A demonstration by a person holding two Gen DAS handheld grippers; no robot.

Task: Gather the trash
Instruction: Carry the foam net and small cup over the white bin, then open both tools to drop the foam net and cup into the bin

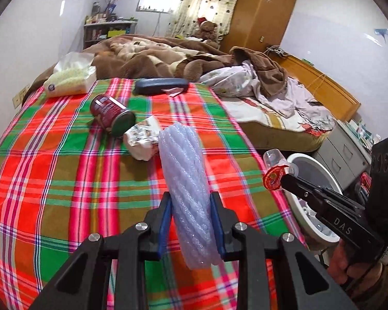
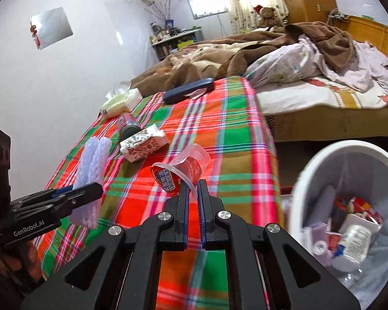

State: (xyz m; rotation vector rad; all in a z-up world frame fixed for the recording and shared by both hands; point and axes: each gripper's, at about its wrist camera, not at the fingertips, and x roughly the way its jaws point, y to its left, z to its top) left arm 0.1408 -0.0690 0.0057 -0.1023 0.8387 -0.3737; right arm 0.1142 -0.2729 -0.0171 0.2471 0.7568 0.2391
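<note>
- The left gripper [image 1: 190, 222] was clamped on a roll of pale foam netting [image 1: 186, 193] at the bottom centre of the left wrist view, its blue pads pressed against both sides of the roll, which was lifted above the plaid cloth [image 1: 51, 168].
- In the right wrist view, the same netting [image 2: 91, 170] showed at the lower left, pinched by the left gripper [image 2: 76, 192].
- The right gripper [image 2: 192, 193] stood nearly closed at the bottom centre of its own view, nipping the peeled lid film of a clear plastic cup with a red label [image 2: 183, 166] — the cup hung over the cloth, tipped on its side.
- The white trash bin [image 2: 307, 170] sat at the lower right, just beside the cloth's edge; cartons and a bottle already lay inside.
- Left on the cloth, mid-frame in the left view: a dark red can [image 1: 111, 115] on its side and a crumpled carton [image 1: 142, 139], touching each other.
- Farther back — toward the upper centre — lay a dark blue case [image 1: 160, 85] and, at the upper left, a tissue pack [image 1: 69, 78].
</note>
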